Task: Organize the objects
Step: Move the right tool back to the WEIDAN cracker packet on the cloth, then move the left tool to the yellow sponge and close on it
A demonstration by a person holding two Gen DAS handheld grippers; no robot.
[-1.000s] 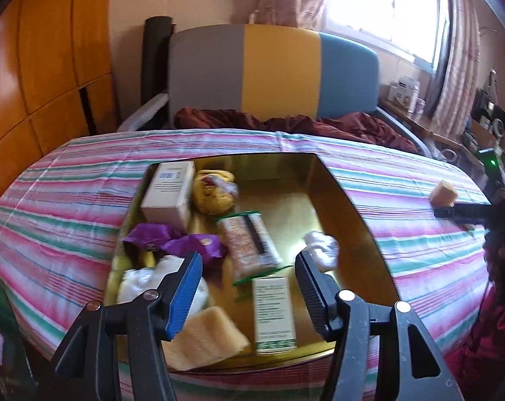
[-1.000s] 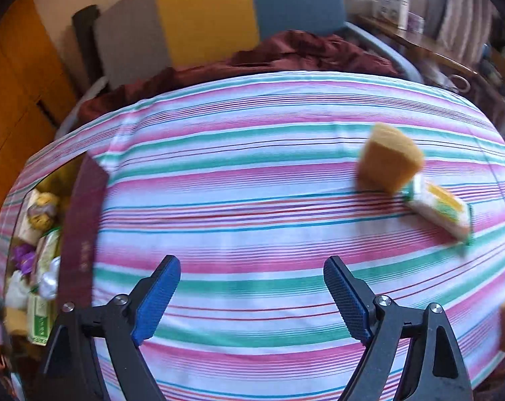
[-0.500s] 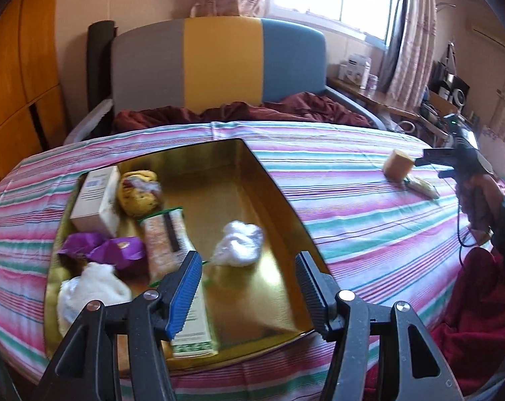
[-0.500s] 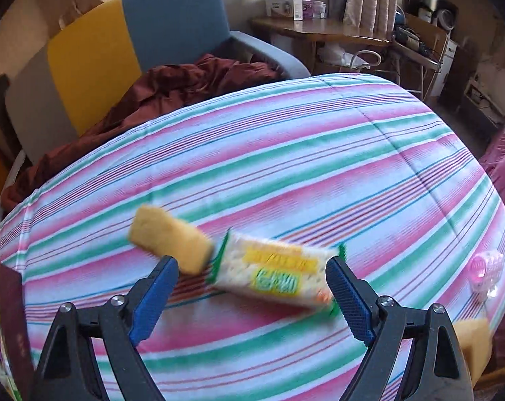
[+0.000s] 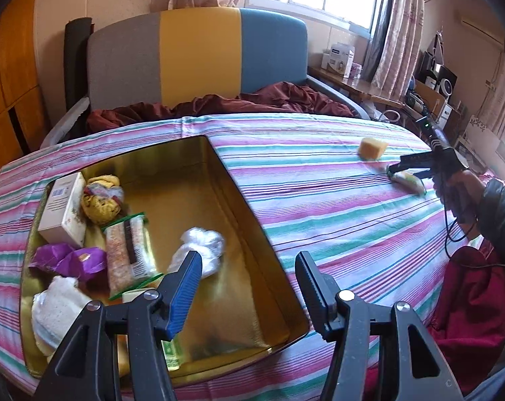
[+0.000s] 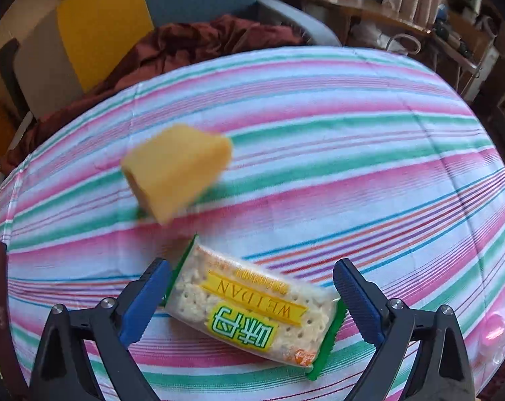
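2 grippers in view, each with 2 blue-padded fingers. Right gripper [image 6: 250,295] spread wide, straddling 1 cracker packet [image 6: 252,314] lying flat on the striped tablecloth [image 6: 352,173]; left pad just beside the packet's green edge, right pad apart from it, nothing clamped. 1 yellow sponge block [image 6: 175,177] at 11 o'clock from the packet, near it but not touching, blurred. 1 small pink object [image 6: 496,330] at 3 o'clock near the cloth's edge, too blurred to identify.

Left gripper [image 5: 249,287] likewise apart and empty, hovering over the near right part of 1 gold tray [image 5: 252,250]. Inside the tray, counted: 1 white box [image 5: 63,209] at 10 o'clock, 1 yellow bundle [image 5: 102,198] just beside it, 1 second cracker packet [image 5: 127,254] toward the middle, 1 purple wrapper [image 5: 68,260] at 9 o'clock, 1 crumpled white plastic wad [image 5: 200,245] at centre, 1 white fluffy cloth [image 5: 57,310] at 8 o'clock, 1 green-printed carton [image 5: 170,351] mostly hidden behind the left finger. Beyond the table at 12 o'clock, 1 chair [image 5: 199,56] in 3 colour bands: grey, yellow, blue.
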